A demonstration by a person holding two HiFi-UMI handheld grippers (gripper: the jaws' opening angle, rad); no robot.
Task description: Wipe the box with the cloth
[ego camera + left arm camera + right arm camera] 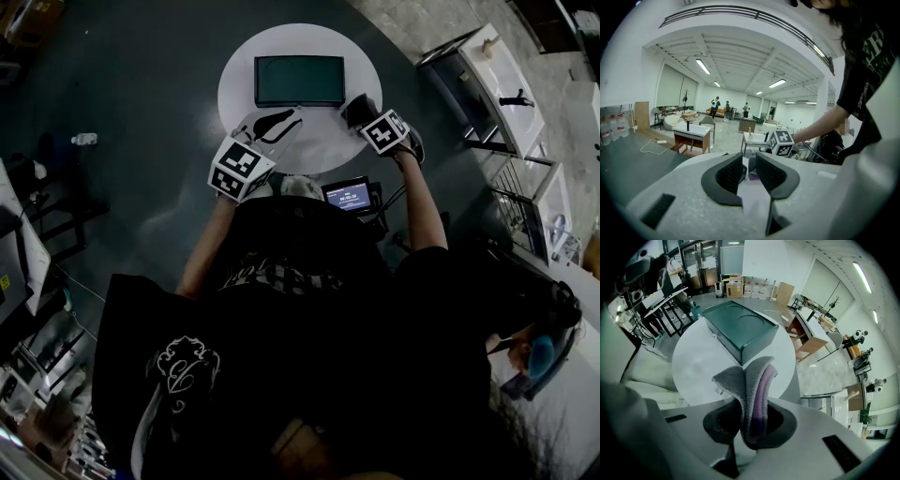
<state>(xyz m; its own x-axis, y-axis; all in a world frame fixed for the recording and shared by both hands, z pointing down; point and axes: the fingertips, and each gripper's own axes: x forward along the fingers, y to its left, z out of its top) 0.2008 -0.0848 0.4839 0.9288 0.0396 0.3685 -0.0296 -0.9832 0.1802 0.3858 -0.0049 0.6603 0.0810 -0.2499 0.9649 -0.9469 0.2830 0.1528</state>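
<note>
On table point(234, 89), far side: green box point(300, 80), untouched by either gripper. Right gripper point(750, 422): pinched on a folded grey-and-purple cloth point(750, 380), which was held near the box but apart from it. Left gripper point(749, 171): jaws narrowly spread, empty, over the table's near edge. Progress, as judged: cloth in hand, wiping not begun, every face left to do.

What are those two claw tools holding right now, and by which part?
The right gripper pinches the folded grey-and-purple cloth by its bunched lower end; the rest stands free. The left gripper has its jaws apart and holds nothing.
</note>
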